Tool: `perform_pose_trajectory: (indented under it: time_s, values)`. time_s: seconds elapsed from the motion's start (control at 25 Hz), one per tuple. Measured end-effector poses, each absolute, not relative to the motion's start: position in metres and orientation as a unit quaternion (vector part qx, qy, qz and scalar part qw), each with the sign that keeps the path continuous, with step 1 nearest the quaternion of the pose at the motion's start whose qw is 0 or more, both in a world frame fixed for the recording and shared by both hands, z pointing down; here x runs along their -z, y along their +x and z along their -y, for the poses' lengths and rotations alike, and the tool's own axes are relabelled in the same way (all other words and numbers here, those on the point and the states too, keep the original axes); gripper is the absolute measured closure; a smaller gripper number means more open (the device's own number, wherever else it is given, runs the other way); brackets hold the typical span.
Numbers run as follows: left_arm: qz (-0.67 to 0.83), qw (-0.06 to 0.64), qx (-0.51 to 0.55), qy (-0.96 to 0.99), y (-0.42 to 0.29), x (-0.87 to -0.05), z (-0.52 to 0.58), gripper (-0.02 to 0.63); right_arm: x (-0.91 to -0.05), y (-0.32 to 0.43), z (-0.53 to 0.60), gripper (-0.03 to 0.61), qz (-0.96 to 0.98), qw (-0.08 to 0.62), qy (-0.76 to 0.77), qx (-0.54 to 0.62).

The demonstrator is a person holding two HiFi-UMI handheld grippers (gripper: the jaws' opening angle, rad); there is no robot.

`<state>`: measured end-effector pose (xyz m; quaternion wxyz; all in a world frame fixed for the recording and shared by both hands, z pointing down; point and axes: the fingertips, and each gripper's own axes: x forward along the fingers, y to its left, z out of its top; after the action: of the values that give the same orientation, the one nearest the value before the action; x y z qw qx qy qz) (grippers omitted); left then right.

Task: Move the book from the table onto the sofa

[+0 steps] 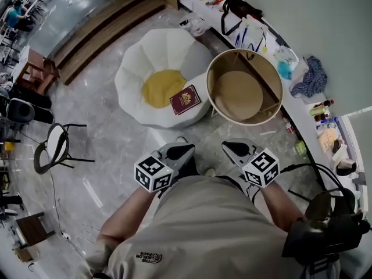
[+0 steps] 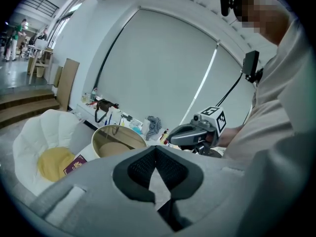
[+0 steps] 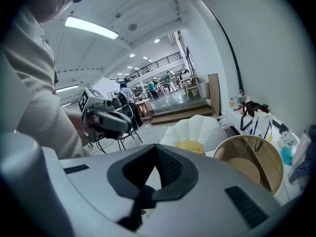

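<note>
A dark red book lies flat on the white petal-shaped sofa, at the right edge of its yellow seat cushion. The left gripper view also shows the book on the sofa. Right of the sofa stands the round wooden table, with nothing on its top. My left gripper and right gripper are held side by side close to my body, well short of the sofa. Both are shut with nothing between the jaws.
A long white counter runs along the right wall, cluttered with a black bag, a blue cloth and bottles. A black chair stands at the left, wooden steps beyond the sofa. Cables trail on the marble floor.
</note>
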<state>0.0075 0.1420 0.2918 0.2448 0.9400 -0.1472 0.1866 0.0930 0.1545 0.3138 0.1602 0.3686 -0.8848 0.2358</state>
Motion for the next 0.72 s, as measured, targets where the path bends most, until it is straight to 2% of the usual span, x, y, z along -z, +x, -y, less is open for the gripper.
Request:
perform_pose_trajectory:
  time_s: [0.72]
  values:
    - [0.131,0.223,-0.188,0.948,0.025,-0.271,-0.234,0.606,-0.277,0.103,-0.252,0.566,0.893,0.148,0.379,-0.191]
